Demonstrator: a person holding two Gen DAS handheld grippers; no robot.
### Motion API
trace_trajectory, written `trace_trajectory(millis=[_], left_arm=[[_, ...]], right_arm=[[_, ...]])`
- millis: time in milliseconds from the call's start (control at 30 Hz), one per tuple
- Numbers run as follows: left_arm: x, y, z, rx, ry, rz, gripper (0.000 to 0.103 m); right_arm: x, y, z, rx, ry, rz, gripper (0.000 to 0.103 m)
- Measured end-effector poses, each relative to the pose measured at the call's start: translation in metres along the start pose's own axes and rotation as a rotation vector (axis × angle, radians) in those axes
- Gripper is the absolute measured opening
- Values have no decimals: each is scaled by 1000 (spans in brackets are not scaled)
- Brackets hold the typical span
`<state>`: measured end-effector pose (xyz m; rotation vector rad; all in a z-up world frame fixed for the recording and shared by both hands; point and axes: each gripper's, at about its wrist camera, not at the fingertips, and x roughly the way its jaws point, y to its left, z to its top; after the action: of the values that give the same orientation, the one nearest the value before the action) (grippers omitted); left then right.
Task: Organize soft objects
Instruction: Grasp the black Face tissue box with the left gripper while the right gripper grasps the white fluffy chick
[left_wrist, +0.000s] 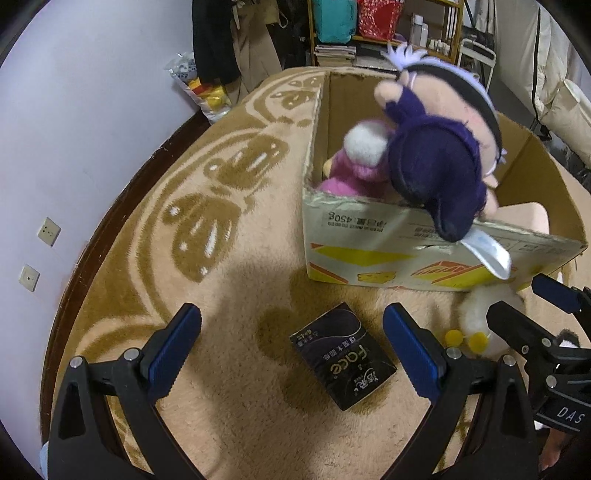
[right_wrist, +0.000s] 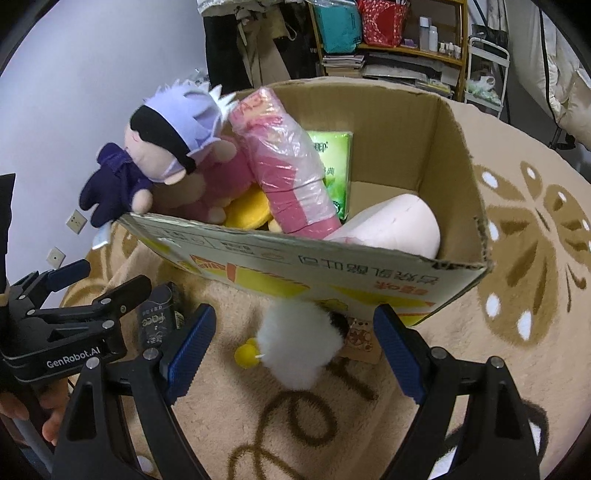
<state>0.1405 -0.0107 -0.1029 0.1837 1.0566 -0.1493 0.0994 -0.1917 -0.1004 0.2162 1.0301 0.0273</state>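
Above the rug (left_wrist: 229, 280), both grippers' jaws gape: left (left_wrist: 291, 343) over tissue pack (left_wrist: 343, 356), right (right_wrist: 295, 350) over white plush (right_wrist: 299, 347).

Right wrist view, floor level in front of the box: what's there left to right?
Left gripper → black tissue pack → white plush → small tan card, all on the rug before the box.

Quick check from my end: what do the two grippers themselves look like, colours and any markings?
Both are black frames with silver bolts and ribbed blue pads on the jaws. The left gripper body reads "GenRobot.AI" in white in the right wrist view; the right gripper body shows "DAS" in the left wrist view.
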Motion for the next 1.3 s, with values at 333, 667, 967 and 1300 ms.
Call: trace_trajectory(millis=[333, 667, 967, 1300], left_arm=[[25, -5, 0, 11, 62, -4, 98], [42, -13, -4, 34, 118, 14, 98], [55, -25, -7, 45, 166, 16, 88], [39, -23, -20, 12, 144, 15, 46]], right_arm=[[15, 1, -1, 0, 51, -12, 91], [37, 0, 4, -3, 111, -27, 86], [52, 2, 1, -2, 167, -18, 66], [53, -3, -2, 16, 158, -34, 41]])
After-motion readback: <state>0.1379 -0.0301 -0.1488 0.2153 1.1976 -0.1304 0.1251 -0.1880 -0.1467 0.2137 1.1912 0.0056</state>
